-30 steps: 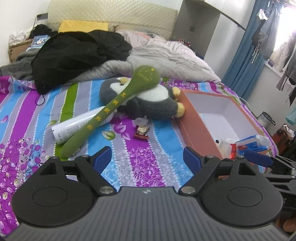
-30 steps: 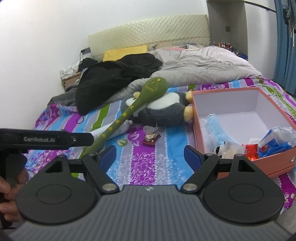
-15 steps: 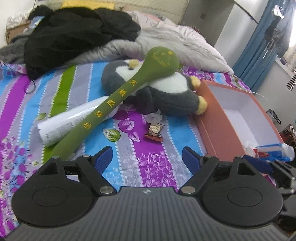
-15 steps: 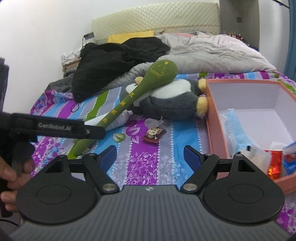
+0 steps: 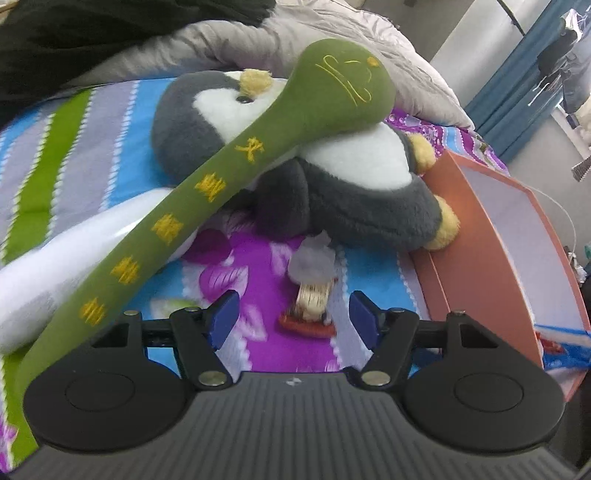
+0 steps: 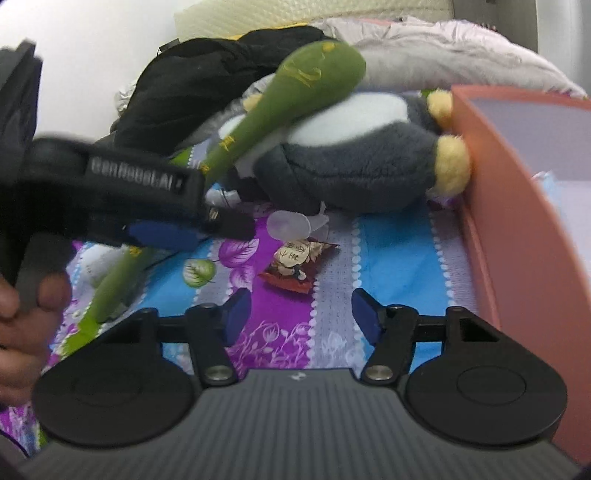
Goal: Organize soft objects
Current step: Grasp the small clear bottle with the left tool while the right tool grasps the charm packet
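My left gripper [image 5: 290, 319] hung low over the bed [image 5: 258, 350], its jaws spread but just then closing in, with nothing pressed between them; a small snack packet [image 5: 308, 314] lay on the sheet in the gap ahead of the blue pads. The sheet was striped in blue, purple, grey and green with printed leaves and flowers. Straight beyond that gripper lay the grey and white plush penguin [image 5: 332, 177], and a long green plush club [image 5: 207, 192] with yellow stitched characters leaned across it, running down to the gripper's left over a white tube [image 5: 55, 266]. To the right stood an orange box [image 5: 480, 258] with a pale inside, the penguin's yellow feet touching its wall. Behind the toys lay a rumpled grey duvet [image 5: 332, 33] and a heap of black clothing [image 5: 92, 33]; blue curtains [image 5: 517, 92] hung far right. My right gripper [image 6: 295, 319] was likewise spread and closing on nothing, over the same striped sheet, the snack packet just ahead of it. To its left my left hand [image 6: 22, 321] held the other gripper, blurred. A padded cream headboard [image 6: 314, 14] stood against the white wall [image 6: 92, 33].
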`<state>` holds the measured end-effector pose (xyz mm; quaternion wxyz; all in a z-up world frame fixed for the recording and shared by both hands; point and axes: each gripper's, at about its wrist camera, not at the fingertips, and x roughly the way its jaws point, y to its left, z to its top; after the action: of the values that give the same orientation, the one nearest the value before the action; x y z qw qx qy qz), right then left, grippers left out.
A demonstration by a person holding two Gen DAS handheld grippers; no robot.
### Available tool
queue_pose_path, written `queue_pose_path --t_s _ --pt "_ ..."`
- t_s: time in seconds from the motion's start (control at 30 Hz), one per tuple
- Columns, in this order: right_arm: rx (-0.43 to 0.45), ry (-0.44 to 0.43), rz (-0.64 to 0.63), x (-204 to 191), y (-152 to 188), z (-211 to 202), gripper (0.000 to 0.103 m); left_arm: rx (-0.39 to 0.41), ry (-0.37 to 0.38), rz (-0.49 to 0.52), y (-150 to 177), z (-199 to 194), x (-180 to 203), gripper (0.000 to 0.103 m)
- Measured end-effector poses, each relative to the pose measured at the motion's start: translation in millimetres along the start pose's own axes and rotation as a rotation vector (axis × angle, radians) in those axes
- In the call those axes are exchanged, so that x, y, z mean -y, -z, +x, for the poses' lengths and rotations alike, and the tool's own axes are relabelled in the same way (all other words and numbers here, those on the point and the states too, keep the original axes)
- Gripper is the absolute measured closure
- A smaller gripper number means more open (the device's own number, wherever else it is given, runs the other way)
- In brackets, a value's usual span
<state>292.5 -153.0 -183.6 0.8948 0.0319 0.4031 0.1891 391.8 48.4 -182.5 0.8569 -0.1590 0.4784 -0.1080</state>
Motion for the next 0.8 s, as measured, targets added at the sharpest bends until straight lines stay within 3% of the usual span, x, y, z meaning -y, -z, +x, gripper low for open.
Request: queue_pose_path --t_s 0.3,0.4,0.47,0.53,0.8 --pt "0.034 -0.085 -0.03 6 -3 45 0.04 -0.051 0.045 0.024 -30 43 -2 0.034" --pt "0.035 -0.074 -0.037 6 -4 52 0.04 -0.09 0.077 0.026 -34 55 -1 0.042" --pt "0.022 -0.071 -0.038 5 -4 59 0.047 -0.116 0.069 0.047 -32 63 3 0.057" --pt "0.015 -0.072 -0.03 2 -4 62 0.055 -0.131 0.055 0.06 -30 68 5 0.065" --pt "-0.011 -0.043 -0.029 -2 -7 59 0.064 -0.112 0.035 0.06 -24 59 9 0.077"
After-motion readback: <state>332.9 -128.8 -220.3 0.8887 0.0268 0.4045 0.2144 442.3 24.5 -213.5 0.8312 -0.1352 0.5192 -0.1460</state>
